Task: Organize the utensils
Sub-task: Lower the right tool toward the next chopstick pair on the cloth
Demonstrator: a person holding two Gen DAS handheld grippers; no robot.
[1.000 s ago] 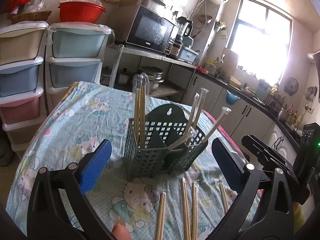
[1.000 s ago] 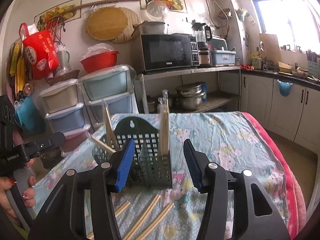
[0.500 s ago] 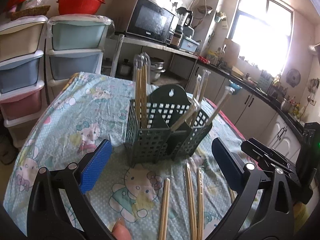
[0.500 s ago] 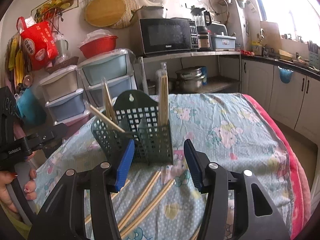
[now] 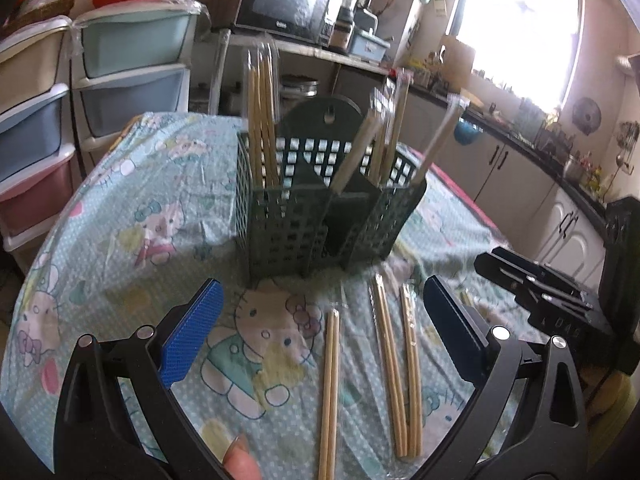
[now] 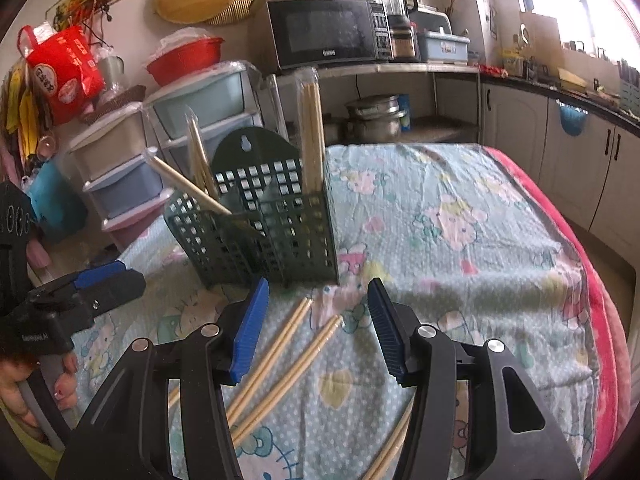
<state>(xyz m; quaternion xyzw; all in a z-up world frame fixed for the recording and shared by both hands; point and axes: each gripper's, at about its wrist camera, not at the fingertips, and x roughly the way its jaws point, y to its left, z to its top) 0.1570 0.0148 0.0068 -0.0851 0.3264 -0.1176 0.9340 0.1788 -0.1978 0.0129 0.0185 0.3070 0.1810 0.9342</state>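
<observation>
Chopsticks [image 5: 329, 392] on the desk [image 5: 120, 248] now lie closer under my lowered left gripper [image 5: 316, 344] and right gripper [image 6: 314, 330], both apart and empty, ready to pick.

Dark green perforated utensil holder [image 5: 320, 216] upright on the tabletop [image 5: 160, 240], wrapped chopstick pairs [image 5: 262, 120] standing in its compartments, more wrapped pairs [image 5: 394, 368] lying flat just before it

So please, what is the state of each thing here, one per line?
left gripper: open, empty
right gripper: open, empty
green caddy: upright, holding wrapped chopsticks
loose chopstick pairs: lying flat on the tablecloth, not sorted yet
microwave: door closed
</observation>
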